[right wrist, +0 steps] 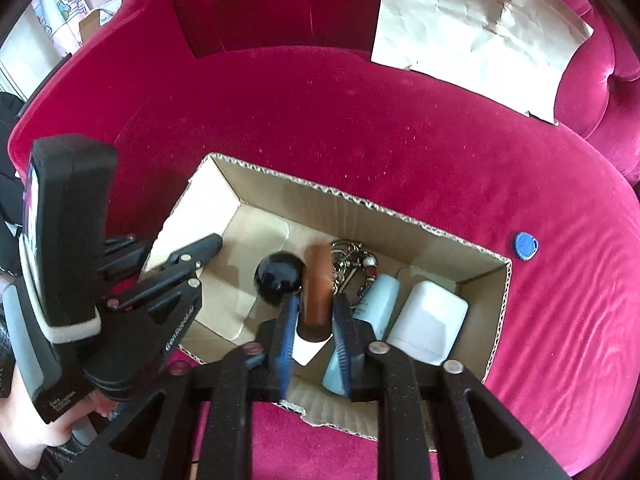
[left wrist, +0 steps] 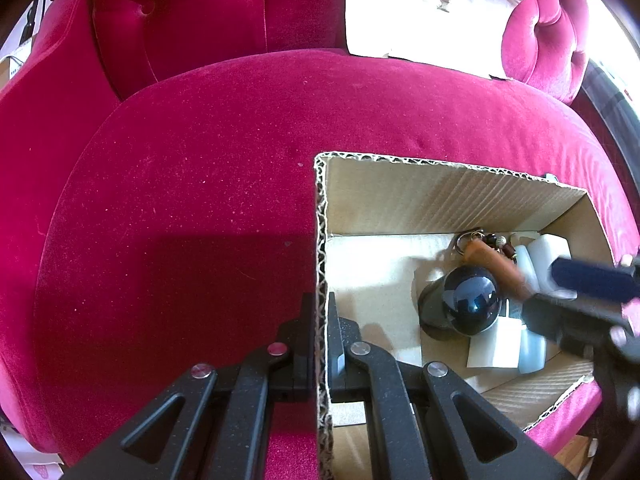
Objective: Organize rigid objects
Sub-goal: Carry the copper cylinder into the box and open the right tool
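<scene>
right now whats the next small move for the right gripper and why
Probably lift the right gripper straight up out of the cardboard box. Its fingers stand apart either side of the brown cylinder, which lies in the box, so that item looks delivered. The blue tag remains outside on the sofa.

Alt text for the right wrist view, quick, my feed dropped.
The right gripper hangs open over a cardboard box on a red velvet sofa, its fingers either side of a brown cylinder. The left gripper clamps the box's left wall. A blue tag lies outside.
</scene>
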A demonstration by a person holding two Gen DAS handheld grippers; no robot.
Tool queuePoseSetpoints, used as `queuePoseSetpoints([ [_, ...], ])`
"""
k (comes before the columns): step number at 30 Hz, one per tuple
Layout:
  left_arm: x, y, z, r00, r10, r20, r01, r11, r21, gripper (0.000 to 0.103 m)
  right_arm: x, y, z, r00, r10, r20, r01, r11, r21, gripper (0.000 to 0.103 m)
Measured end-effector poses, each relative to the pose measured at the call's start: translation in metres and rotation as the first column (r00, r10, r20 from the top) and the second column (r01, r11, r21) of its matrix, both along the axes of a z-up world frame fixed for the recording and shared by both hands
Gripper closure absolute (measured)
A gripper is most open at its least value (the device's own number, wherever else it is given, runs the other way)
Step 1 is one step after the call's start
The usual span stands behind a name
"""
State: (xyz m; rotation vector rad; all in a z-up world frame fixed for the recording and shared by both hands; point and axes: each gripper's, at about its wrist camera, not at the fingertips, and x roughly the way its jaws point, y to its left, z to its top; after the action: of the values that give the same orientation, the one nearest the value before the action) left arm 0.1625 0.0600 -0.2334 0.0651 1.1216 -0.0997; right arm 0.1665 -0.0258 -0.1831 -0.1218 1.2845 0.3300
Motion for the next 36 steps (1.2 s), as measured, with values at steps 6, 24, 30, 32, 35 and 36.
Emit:
queuePoseSetpoints([
  [6, 0.0, -0.001, 0.001, 1.0, 0.0, 0.0, 0.0, 1.0, 0.001, 0.1, -0.002, -0.001, 0.014, 0.997, -0.023, 0.078, 0.026, 0.999, -0.034, 0.011],
  [24, 0.001, -0.001, 0.001, 1.0, -0.002, -0.001, 0.002, 1.0, 0.006, 0.1, -0.002, -0.01, 0.014, 0.993, -0.059, 0.105, 0.066, 0.996, -0.068, 0.0],
  [30, 0.002, -0.003, 0.0, 1.0, -0.003, -0.003, 0.003, 1.0, 0.011, 0.1, -0.002, -0.017, 0.017, 0.992, -0.067, 0.106, 0.074, 0.995, -0.063, 0.0],
  [32, 0.002, -0.004, 0.0, 1.0, -0.002, -0.004, 0.002, 1.0, 0.011, 0.1, -0.002, -0.021, 0.017, 0.993, -0.069, 0.099, 0.076, 0.995, -0.059, 0.0],
  [35, 0.002, -0.006, 0.0, 1.0, -0.004, -0.003, 0.004, 1.0, 0.013, 0.1, -0.003, -0.03, 0.017, 0.992, -0.077, 0.096, 0.082, 0.995, -0.053, 0.0],
  [36, 0.001, -0.006, 0.0, 1.0, -0.005, -0.002, 0.005, 1.0, 0.014, 0.1, -0.003, -0.033, 0.017, 0.992, -0.081, 0.096, 0.087, 0.995, -0.053, 0.0],
])
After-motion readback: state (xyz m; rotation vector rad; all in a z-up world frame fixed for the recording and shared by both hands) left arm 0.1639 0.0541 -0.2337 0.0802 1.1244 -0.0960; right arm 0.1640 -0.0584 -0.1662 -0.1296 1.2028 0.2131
